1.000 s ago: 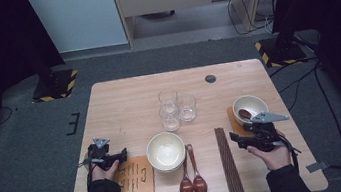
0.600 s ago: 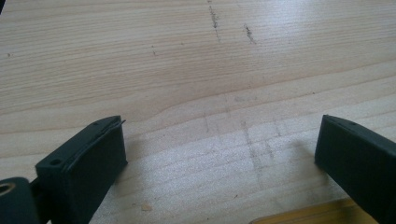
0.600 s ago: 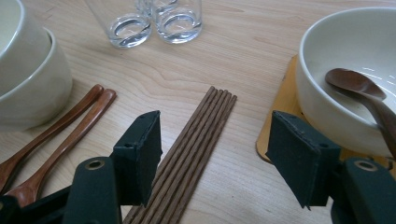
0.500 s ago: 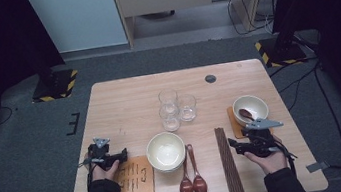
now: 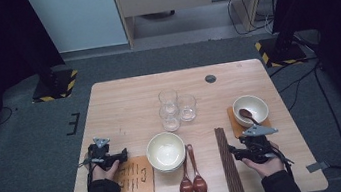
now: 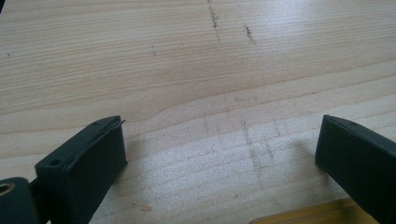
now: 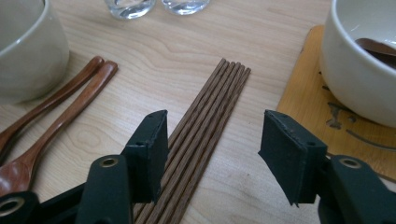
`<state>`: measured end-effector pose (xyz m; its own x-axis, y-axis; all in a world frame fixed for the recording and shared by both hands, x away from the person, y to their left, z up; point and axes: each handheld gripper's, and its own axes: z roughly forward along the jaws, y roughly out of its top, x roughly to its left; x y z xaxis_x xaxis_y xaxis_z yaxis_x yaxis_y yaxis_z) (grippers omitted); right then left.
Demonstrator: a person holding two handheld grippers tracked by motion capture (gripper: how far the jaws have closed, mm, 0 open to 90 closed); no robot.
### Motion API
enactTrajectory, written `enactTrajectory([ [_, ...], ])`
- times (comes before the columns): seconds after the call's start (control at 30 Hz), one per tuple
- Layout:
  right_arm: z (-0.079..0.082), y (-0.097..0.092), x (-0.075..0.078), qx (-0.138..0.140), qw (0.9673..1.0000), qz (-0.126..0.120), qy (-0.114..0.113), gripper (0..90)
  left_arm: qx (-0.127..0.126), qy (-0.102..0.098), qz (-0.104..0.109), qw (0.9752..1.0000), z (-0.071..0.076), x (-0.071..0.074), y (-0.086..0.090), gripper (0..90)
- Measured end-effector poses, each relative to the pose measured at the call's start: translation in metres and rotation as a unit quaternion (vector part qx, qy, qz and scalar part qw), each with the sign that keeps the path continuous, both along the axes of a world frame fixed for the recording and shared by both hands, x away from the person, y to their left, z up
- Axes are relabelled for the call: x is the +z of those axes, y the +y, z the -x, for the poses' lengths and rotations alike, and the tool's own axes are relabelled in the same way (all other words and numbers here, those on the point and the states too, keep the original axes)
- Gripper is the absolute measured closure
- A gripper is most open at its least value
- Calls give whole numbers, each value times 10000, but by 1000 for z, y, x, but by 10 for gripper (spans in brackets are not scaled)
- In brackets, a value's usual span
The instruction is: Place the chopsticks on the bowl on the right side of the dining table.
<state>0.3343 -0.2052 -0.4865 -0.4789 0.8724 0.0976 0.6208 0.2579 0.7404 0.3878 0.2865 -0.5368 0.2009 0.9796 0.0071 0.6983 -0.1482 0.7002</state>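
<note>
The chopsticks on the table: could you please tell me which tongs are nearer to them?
Right. The right tongs hang open just above the chopsticks; the left tongs sit across the table beside the empty coaster.

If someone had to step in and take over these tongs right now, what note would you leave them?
Right tongs: open, jaws just closing, low over the chopsticks, which lie flat between the wooden spoons and the coaster, not gripped.
Left tongs: open above bare table, beside the near-left coaster.
Done: right bowl sits on its coaster with a spoon inside.
Left: probably grip and place the chopsticks; centre bowl not on a coaster.
</note>
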Motion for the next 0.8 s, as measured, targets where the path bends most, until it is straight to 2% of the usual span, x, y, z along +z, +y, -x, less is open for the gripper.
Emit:
enactTrajectory([
  [0.33, -1, 2, -9, 76, 9995, 239, 180, 552, 1, -1, -1, 10000, 0, 0, 0, 5],
  [0.63, -3, 5, -18, 107, 9984, 462, 323, 612, 6, 0, -5, 10000, 0, 0, 0, 5],
  [0.8, -4, 7, -20, 147, 9980, 496, 375, 643, 6, 1, -5, 10000, 0, 0, 0, 4],
])
